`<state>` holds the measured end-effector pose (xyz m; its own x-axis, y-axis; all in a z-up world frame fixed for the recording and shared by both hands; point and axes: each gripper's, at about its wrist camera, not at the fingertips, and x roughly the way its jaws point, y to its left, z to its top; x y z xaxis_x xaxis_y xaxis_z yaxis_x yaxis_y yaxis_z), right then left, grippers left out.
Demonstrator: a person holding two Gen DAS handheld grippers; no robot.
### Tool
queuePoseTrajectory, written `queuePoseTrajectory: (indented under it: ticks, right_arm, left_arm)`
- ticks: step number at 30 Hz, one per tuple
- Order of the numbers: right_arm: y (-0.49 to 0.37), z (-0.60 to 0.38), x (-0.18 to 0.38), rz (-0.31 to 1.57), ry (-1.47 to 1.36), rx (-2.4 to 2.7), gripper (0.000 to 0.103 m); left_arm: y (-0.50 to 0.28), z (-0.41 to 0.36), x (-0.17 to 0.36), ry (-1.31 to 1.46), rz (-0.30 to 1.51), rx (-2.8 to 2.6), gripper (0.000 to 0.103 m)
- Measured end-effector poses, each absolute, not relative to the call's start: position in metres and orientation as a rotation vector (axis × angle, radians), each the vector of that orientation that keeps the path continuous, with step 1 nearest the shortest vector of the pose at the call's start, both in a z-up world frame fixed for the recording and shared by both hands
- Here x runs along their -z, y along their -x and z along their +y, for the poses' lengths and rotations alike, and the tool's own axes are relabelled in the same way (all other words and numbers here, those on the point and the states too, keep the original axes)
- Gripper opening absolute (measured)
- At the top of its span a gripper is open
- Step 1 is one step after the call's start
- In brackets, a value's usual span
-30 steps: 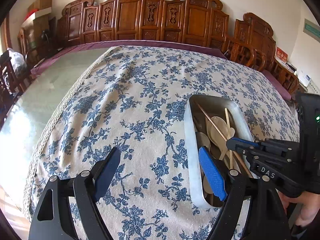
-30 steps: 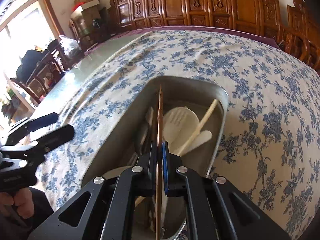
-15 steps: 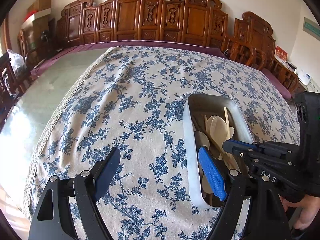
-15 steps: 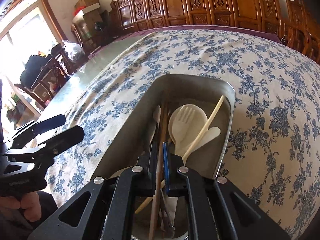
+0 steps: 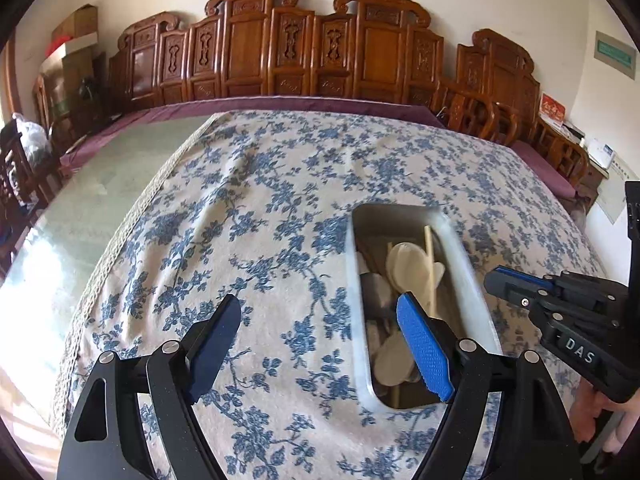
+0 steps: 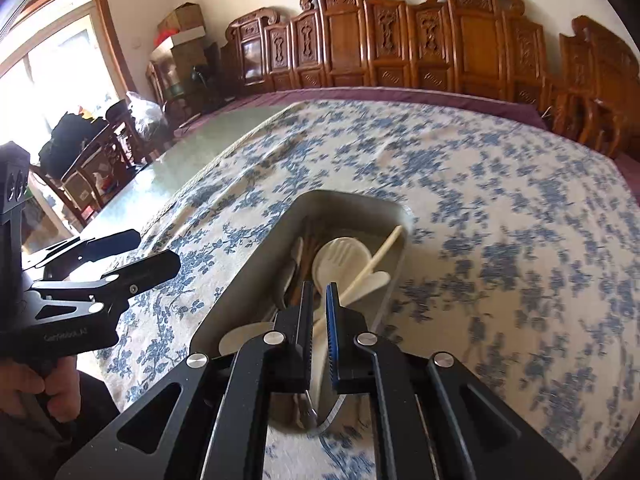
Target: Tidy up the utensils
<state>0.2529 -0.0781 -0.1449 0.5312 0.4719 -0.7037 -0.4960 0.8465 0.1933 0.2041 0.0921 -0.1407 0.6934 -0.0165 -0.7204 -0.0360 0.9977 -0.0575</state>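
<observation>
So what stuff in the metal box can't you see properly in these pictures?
- Near end of the metal tray: in the right wrist view, the right gripper, jaws opening with nothing between them, covers the utensil handles.
- Middle of the tray: in the left wrist view, the left gripper's blue pad hides it.
- Dark utensils along the tray's left wall: shadowed, kind unclear.
- Flowered tablecloth: blurred in the right wrist view.

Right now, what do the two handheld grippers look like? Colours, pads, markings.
Both are matte black, with angular cut-out linkages and silver rivets. The left gripper has textured blue pads on its fingers. The right gripper also has blue pads; white "DAS" lettering shows on its body. No cables or sleeves visible.
</observation>
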Motion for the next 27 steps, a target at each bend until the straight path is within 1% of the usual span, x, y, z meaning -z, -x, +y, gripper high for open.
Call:
queuePoseTrajectory:
  ticks: [1,4,6,8,9,10,11,13,14,19,21,27]
  right_arm:
    - [-0.248,-0.083,0.14,0.818,0.034,-0.57,0.015]
    - [-0.235,-0.1,0.128,0.795,0.031,-0.544,0.018]
    - [-0.228,-0.109,0.121,0.78,0.027,-0.524,0.026]
    - [-0.218,-0.12,0.113,0.76,0.028,-0.496,0.046]
    - [-0.215,-0.125,0.11,0.753,0.027,-0.487,0.05]
    - [-0.209,-0.133,0.105,0.742,0.023,-0.474,0.057]
    - [-0.205,-0.138,0.102,0.736,0.019,-0.465,0.06]
    - [-0.195,-0.151,0.095,0.718,0.007,-0.436,0.071]
    - [-0.19,-0.156,0.093,0.712,0.002,-0.428,0.073]
    - [-0.166,-0.181,0.078,0.671,-0.007,-0.362,0.095]
    - [-0.158,-0.187,0.074,0.664,-0.007,-0.342,0.099]
    - [-0.132,-0.206,0.058,0.649,-0.005,-0.305,0.1]
  left_arm:
    - [-0.202,0.088,0.137,0.067,0.799,-0.005,0.077]
    - [-0.195,0.078,0.13,0.061,0.792,0.013,0.077]
    - [-0.189,0.07,0.125,0.048,0.784,0.021,0.077]
    - [-0.183,0.063,0.119,0.044,0.777,0.033,0.077]
    - [-0.181,0.061,0.117,0.043,0.775,0.038,0.077]
    - [-0.178,0.059,0.116,0.042,0.774,0.041,0.078]
    - [-0.174,0.055,0.113,0.039,0.773,0.046,0.083]
    - [-0.168,0.05,0.109,0.032,0.763,0.047,0.088]
    - [-0.164,0.046,0.106,0.026,0.758,0.051,0.089]
    - [-0.148,0.035,0.095,0.023,0.75,0.068,0.095]
    - [-0.141,0.03,0.091,0.017,0.749,0.069,0.095]
    - [-0.123,0.021,0.079,0.018,0.743,0.071,0.095]
